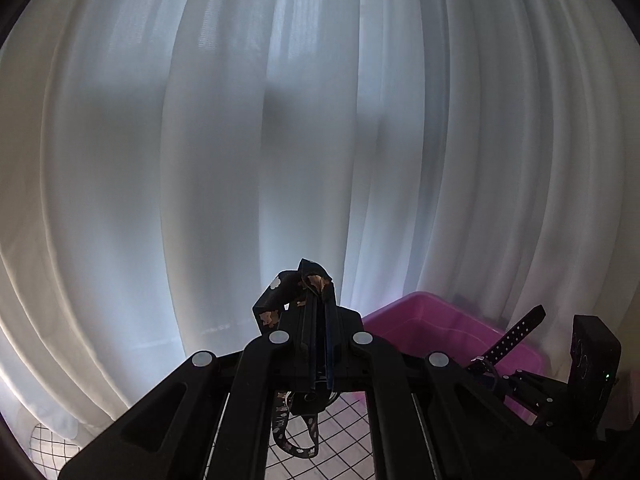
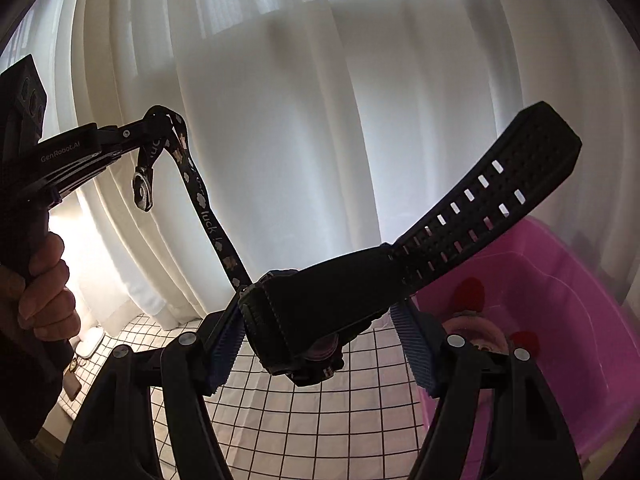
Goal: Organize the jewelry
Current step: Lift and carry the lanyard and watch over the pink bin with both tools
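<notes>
Black watch (image 2: 320, 304) — chunky case, perforated rubber strap rising up and to the right — sits nearest the right wrist lens, lodged between the right gripper's (image 2: 320, 336) blue ribbed pads (image 2: 224, 344); the fingers stand wide, the left pad touching the case, the right pad (image 2: 412, 340) apart from it, so whether the watch is truly clamped cannot be told. Left gripper (image 1: 316, 312): fingers drawn together on a dark printed ribbon strap (image 1: 280, 300), folded over the fingertips, its tail hanging below toward the worktop. In the right wrist view the same strap (image 2: 208, 220) runs taut and diagonal from the left gripper (image 2: 148, 128) down behind the watch case, lettering "luck !" legible, with a metal clasp (image 2: 143, 190) dangling from its short end. Person's hand (image 2: 44, 284) grips the left tool's handle. Pink plastic bin (image 2: 580, 320) at right on the worktop (image 2: 320, 420), which carries a white cloth with a black grid; inside the bin, red round items and a pale object, indistinct. White sheer curtain (image 1: 280, 140) fills the background in both views.
</notes>
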Tool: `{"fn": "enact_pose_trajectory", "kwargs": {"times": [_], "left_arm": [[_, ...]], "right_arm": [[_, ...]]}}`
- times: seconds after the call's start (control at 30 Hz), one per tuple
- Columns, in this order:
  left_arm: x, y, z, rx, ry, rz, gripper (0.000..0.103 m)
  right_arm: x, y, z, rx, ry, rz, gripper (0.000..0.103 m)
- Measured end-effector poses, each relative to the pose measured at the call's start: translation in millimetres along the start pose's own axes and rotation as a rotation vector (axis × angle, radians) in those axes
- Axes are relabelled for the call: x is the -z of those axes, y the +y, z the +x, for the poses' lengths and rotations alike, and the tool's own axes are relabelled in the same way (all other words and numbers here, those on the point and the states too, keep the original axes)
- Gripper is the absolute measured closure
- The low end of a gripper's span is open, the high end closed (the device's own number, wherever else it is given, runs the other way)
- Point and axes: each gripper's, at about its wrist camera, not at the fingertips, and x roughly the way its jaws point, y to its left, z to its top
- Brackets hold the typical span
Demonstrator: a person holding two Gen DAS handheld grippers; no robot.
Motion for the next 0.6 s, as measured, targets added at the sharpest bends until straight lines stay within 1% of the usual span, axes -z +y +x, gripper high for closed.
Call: {"fn": "enact_pose_trajectory", "kwargs": {"times": [0.2, 0.33, 0.47, 0.5, 0.6], "left_arm": [[-37, -50, 13, 0.090, -0.070, 0.021, 0.100], [-51, -83, 27, 0.150, -0.096, 0.023, 0.100], [-52, -113, 56, 0.204, -0.063, -0.007, 0.099], [-53, -120, 61, 0.205, -0.050, -0.008, 0.099], [-40, -137, 89, 0.212, 0.015, -0.019, 0.099]], "right_arm": [[-19, -45, -38, 0.078, -0.088, 0.025, 0.035], [-22, -77, -60, 0.139, -0.122, 0.036, 0.035], [-19, -106, -66, 0.184, -0.105, 0.062, 0.035], [-16, -110, -67, 0.190, -0.093, 0.069, 0.035], [-4, -127, -62, 0.215, -0.044, 0.088, 0.035]]}}
